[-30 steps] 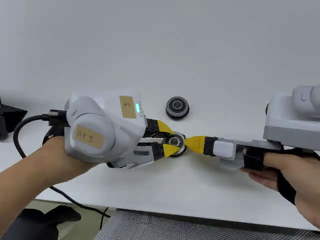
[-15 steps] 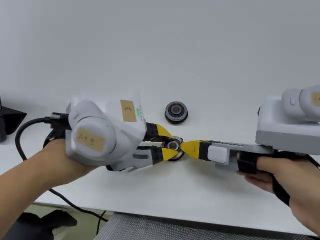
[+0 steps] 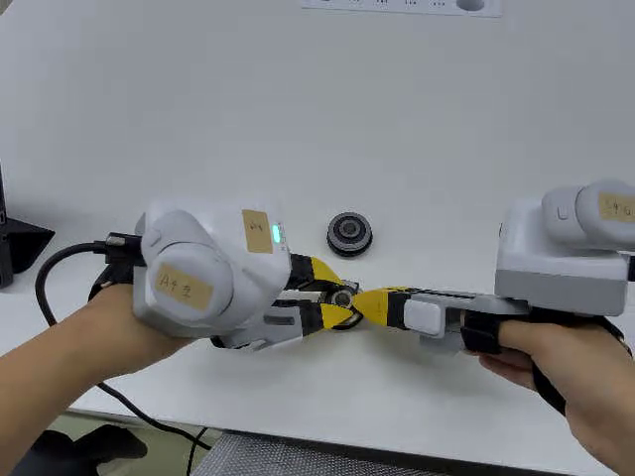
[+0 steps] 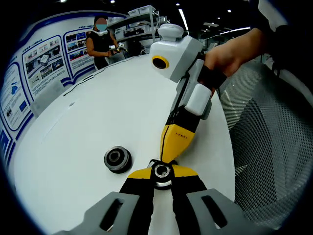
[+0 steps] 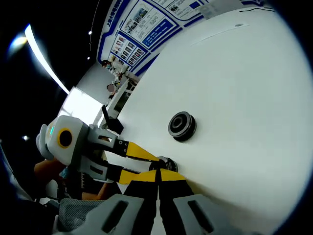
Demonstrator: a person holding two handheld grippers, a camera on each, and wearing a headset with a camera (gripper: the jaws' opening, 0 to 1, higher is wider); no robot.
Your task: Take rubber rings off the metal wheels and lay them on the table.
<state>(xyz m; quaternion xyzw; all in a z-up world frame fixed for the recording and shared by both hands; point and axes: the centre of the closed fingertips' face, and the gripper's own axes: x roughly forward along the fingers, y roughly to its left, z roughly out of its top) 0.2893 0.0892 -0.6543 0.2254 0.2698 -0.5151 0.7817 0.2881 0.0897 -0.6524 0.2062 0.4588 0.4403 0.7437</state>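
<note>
A small metal wheel (image 3: 343, 293) with a black rubber ring is held just above the white table (image 3: 417, 149). My left gripper (image 3: 339, 299) is shut on it from the left, and its yellow jaws clamp the wheel (image 4: 161, 175) from both sides in the left gripper view. My right gripper (image 3: 360, 300) comes in from the right with its jaws pressed together at the wheel's rim (image 5: 167, 163), apparently pinching the rubber ring. A second wheel (image 3: 350, 231) with its ring on lies flat on the table beyond both grippers, also seen as the second wheel (image 5: 182, 126).
A black cable (image 3: 48, 266) runs from the left gripper over the table's front edge. A dark object (image 3: 14, 241) stands at the far left. A mesh surface (image 3: 298, 462) lies below the front edge. A person (image 4: 100, 41) stands far off.
The head camera has tilted up. Both grippers and the held wheel stay joined; the right gripper has shifted slightly left, closer to the left one.
</note>
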